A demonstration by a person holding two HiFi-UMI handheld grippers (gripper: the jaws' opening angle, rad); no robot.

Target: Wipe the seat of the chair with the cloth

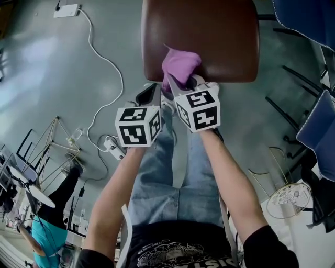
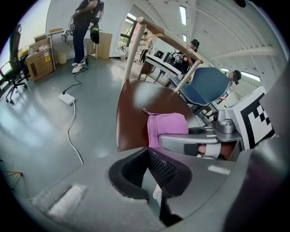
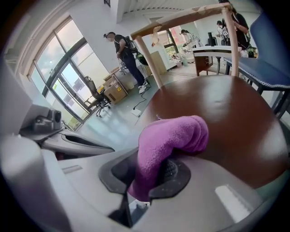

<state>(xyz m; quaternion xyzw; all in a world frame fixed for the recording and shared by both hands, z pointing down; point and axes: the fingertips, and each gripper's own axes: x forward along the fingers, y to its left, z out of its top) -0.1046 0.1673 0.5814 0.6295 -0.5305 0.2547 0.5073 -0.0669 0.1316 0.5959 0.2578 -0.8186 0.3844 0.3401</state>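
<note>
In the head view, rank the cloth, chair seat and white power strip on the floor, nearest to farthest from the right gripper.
1. cloth: clamped in the right gripper.
2. chair seat: just ahead, under the cloth.
3. white power strip: far left, on the floor.

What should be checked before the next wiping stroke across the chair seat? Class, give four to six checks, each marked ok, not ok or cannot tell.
1. Grip: right gripper has its jaws shut on the purple cloth. Ok.
2. Cloth position: it sits over the near edge of the brown seat. Ok.
3. Firm contact between cloth and seat: cannot tell.
4. Seat surface: nothing else shows on it. Ok.
5. Left gripper: jaws together, empty, held off the seat at its near edge. Ok.
6. Room to stroke: most of the seat lies beyond the cloth. Ok.
</note>
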